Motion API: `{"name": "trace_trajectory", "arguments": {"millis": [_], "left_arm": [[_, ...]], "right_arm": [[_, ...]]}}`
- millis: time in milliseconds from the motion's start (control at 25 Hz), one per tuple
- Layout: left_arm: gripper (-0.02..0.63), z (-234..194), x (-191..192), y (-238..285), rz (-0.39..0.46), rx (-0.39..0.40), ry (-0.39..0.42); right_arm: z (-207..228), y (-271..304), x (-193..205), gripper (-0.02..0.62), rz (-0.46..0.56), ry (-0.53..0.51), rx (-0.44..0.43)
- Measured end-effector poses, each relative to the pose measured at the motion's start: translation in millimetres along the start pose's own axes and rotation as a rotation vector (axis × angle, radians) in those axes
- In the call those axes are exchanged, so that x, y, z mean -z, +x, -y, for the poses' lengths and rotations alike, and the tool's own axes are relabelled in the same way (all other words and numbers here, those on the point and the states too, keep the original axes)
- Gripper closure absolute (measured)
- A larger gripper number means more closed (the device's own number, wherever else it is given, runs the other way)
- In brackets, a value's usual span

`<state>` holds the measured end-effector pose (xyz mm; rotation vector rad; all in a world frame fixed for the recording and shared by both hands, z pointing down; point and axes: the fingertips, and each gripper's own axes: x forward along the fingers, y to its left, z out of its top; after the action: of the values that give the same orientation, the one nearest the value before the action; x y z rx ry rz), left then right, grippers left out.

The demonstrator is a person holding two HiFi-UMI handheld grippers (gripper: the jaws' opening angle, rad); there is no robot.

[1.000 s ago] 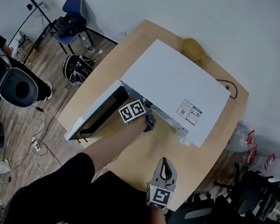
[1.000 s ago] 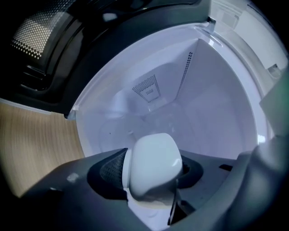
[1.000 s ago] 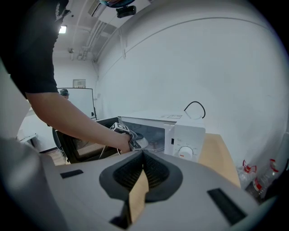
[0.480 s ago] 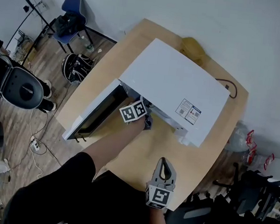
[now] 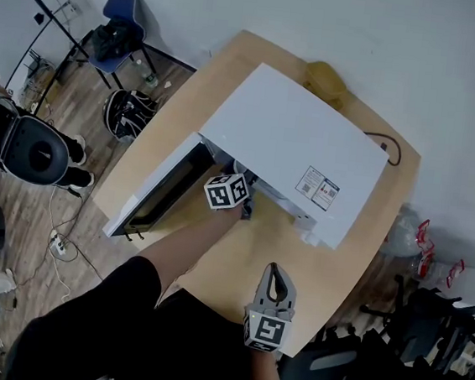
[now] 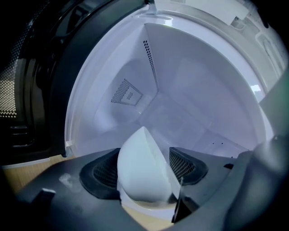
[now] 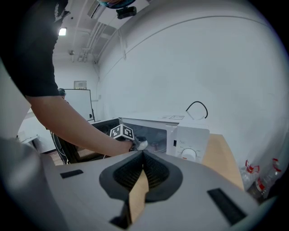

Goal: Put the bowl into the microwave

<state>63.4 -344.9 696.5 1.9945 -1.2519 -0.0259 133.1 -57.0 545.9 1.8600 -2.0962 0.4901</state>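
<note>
The white microwave (image 5: 292, 149) stands on the wooden table (image 5: 247, 262) with its door (image 5: 157, 189) swung open to the left. My left gripper (image 5: 244, 204) reaches into the mouth of the cavity (image 6: 180, 90). A white bowl (image 6: 142, 167) sits tilted on its side between the jaws, just above the cavity floor. The jaws are opening, and the right pad (image 6: 187, 164) looks clear of the bowl's rim. My right gripper (image 5: 275, 273) hovers over the table's near edge, shut and empty. In the right gripper view the left gripper (image 7: 140, 144) shows at the microwave (image 7: 189, 135).
A yellow object (image 5: 327, 78) lies behind the microwave, and a black cable (image 5: 385, 146) runs off its back right. On the floor to the left are a blue chair (image 5: 121, 12), a backpack (image 5: 127, 114) and a black office chair (image 5: 23, 145). The open door blocks the table's left side.
The left gripper stays at the microwave's mouth, barely shifted. The right gripper has not moved.
</note>
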Motion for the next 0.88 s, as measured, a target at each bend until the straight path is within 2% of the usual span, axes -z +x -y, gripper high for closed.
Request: {"name": "trace_trajectory", "arguments": {"millis": [360, 480, 600, 880], "left_arm": [[0.291, 3.8, -1.0, -0.1, 0.017, 0.02, 0.071], [0.293, 10.5, -2.7, 0.3, 0.016, 0.043, 0.133], [0.291, 9.6, -3.8, 2.2, 0.008, 0.031, 0.191], [0.279, -7.6, -5.4, 3.9, 0.006, -0.015, 0.167]], "right_arm": [[3.5, 0.4, -2.0, 0.535, 0.021, -0.015, 0.0], [4.0, 3.7, -2.7, 0.535, 0.018, -0.004, -0.001], [4.8, 7.5, -6.5, 0.535, 0.025, -0.022, 0.004], [16.9, 16.0, -15.3, 0.535, 0.041, -0.004, 0.028]]}}
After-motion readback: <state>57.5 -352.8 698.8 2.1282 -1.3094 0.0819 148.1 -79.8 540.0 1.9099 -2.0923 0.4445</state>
